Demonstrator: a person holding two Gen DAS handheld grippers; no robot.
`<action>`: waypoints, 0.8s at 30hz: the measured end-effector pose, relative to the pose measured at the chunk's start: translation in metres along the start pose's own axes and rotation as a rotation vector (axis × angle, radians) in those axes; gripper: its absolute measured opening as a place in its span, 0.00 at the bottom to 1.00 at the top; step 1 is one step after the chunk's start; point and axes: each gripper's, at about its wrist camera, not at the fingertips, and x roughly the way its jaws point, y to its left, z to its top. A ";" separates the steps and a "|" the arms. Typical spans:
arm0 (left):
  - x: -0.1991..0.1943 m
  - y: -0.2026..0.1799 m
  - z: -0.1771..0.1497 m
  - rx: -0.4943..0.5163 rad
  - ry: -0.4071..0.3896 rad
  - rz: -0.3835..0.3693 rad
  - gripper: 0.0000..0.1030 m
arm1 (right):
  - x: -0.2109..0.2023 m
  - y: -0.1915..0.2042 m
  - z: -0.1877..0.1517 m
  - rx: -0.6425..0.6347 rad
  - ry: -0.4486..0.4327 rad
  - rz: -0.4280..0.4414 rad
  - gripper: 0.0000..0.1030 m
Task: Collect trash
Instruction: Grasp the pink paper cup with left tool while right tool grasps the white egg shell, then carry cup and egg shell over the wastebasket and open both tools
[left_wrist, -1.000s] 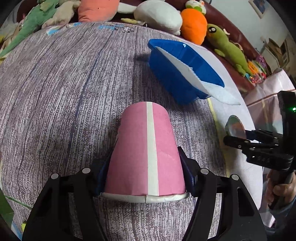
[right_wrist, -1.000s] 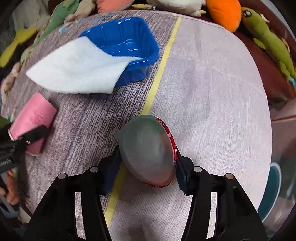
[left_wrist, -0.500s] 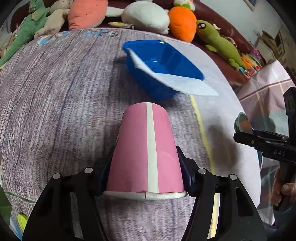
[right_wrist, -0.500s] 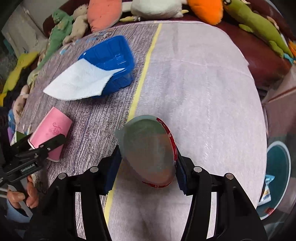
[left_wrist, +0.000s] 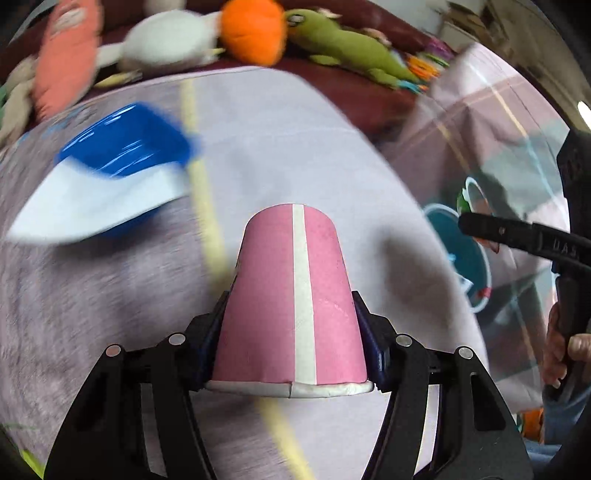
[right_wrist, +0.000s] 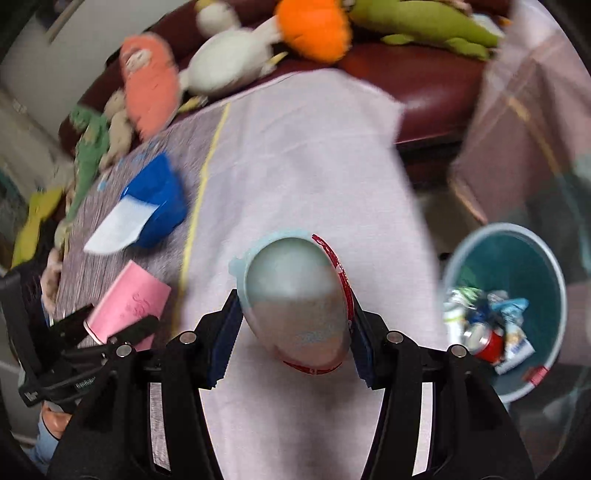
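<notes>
Left gripper: your left gripper (left_wrist: 291, 332) is pinching the pink paper cup (left_wrist: 291, 299), one blue-padded finger (left_wrist: 210, 332) pressed to each side of the cone.
Pink paper cup: you hold it on its side above the table, flat base pointing away, rolled white rim toward the camera; the wall is matte pink paper with a pale vertical seam strip. From the right wrist view the same cup (right_wrist: 127, 306) shows faint printed script on its side.
Right gripper: your right gripper (right_wrist: 293, 325) is clamped on the plastic lid (right_wrist: 295, 295), blue ridged pads against both edges.
Plastic lid: a round, domed, cloudy translucent disc with a pale teal lip on one side and a red printed band on the other; you hold it on edge, above the pale cloth near the table's right end.
Trash bin: a round teal plastic bin (right_wrist: 546, 280) sits low beside the table, to the right of the lid; inside lie crumpled wrappers and a red drink can (right_wrist: 484, 339).
Table: the tablecloth (right_wrist: 314, 166) is smooth pale pink fabric on the right and streaky grey-purple weave on the left, split by a thin yellow stripe (right_wrist: 199, 195).
Blue tray: a glossy blue plastic tray (left_wrist: 125, 144), rectangular with rounded corners, rests on the grey side with a white paper napkin (left_wrist: 85, 206) draped over its rim.
Plush toys: soft, blurred shapes line the dark red sofa behind the table, among them an orange one (left_wrist: 253, 29) and a long green one (left_wrist: 351, 48).
</notes>
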 end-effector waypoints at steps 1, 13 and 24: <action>0.007 -0.018 0.006 0.030 0.007 -0.016 0.61 | -0.010 -0.016 -0.001 0.029 -0.021 -0.013 0.50; 0.060 -0.170 0.043 0.270 0.056 -0.120 0.61 | -0.077 -0.155 -0.022 0.256 -0.163 -0.104 0.50; 0.118 -0.236 0.045 0.343 0.161 -0.127 0.61 | -0.075 -0.223 -0.041 0.365 -0.159 -0.098 0.50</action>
